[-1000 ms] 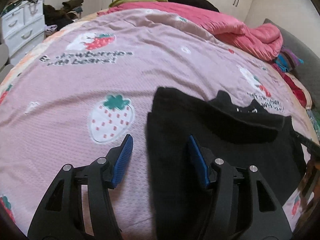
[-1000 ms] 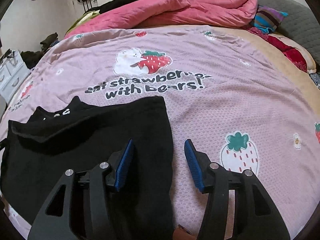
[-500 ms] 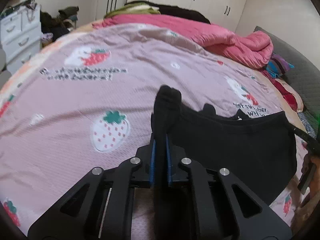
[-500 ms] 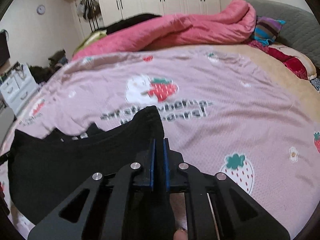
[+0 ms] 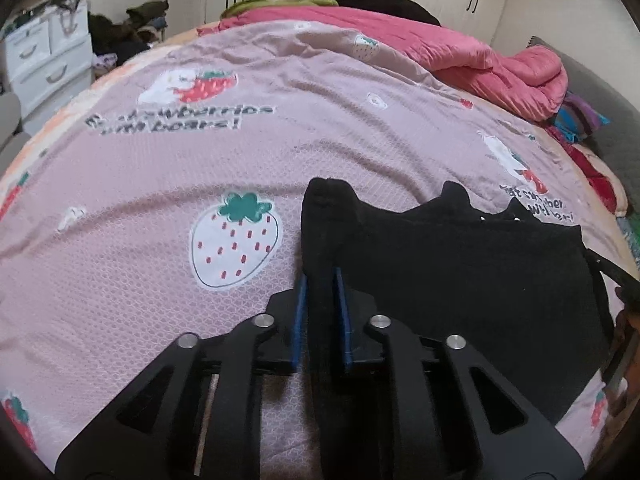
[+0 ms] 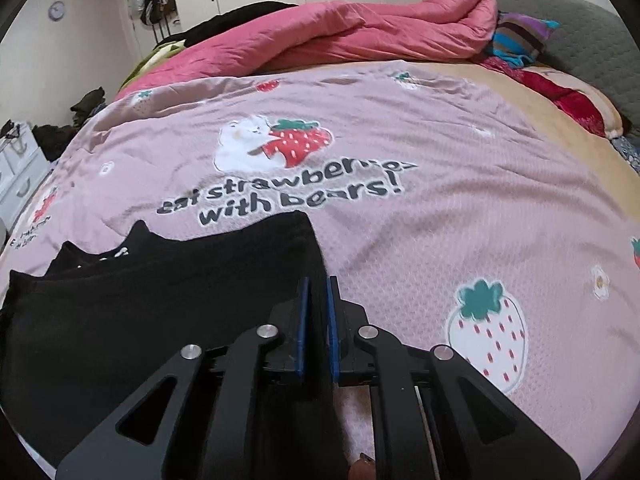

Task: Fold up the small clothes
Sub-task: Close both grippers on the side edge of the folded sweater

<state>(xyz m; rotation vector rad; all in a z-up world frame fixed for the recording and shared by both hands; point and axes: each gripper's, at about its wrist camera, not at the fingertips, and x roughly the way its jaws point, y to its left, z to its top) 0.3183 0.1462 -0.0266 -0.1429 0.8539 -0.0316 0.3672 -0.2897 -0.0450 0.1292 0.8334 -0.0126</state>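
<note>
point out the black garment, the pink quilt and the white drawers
black garment [image 5: 460,264], left wrist view, on its flat middle.
pink quilt [image 6: 360,28], right wrist view, on its bunched top.
white drawers [image 5: 44,60], left wrist view, on a drawer front.

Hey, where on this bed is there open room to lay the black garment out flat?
Free: the wide pink strawberry-print bedspread between the black garment and the rumpled pink quilt, around the printed "with bears" lettering. In the left view, bare spread beyond the strawberry print too. Crowded: the far edge under the quilt, and the striped and red fabrics by the grey headboard.
</note>
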